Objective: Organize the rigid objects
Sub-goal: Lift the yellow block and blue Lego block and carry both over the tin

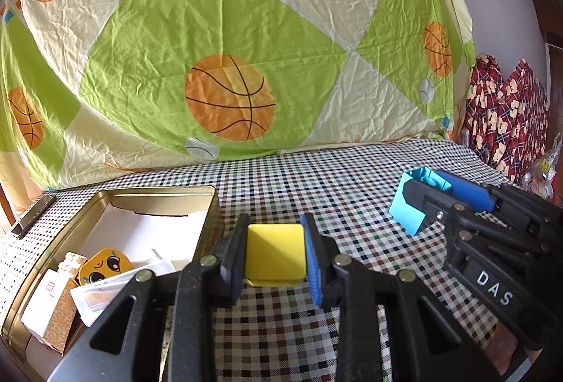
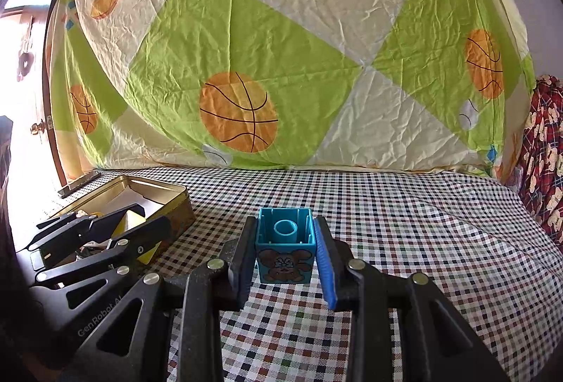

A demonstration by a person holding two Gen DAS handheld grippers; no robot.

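Yellow block [image 1: 275, 253] between left tool [image 1: 275, 259] fingers

- "DAS" stands in raised white letters on the black body of the right gripper [image 1: 427, 202], seen from the left wrist view.
- "GenRobot AI" is printed in pale letters along the black arm of the left gripper [image 2: 135, 234], seen from the right wrist view; the last letters are faint.
- A small red mark sits on a white packet [image 1: 45, 299] in the gold tin [image 1: 207, 206]; it is too small to read.
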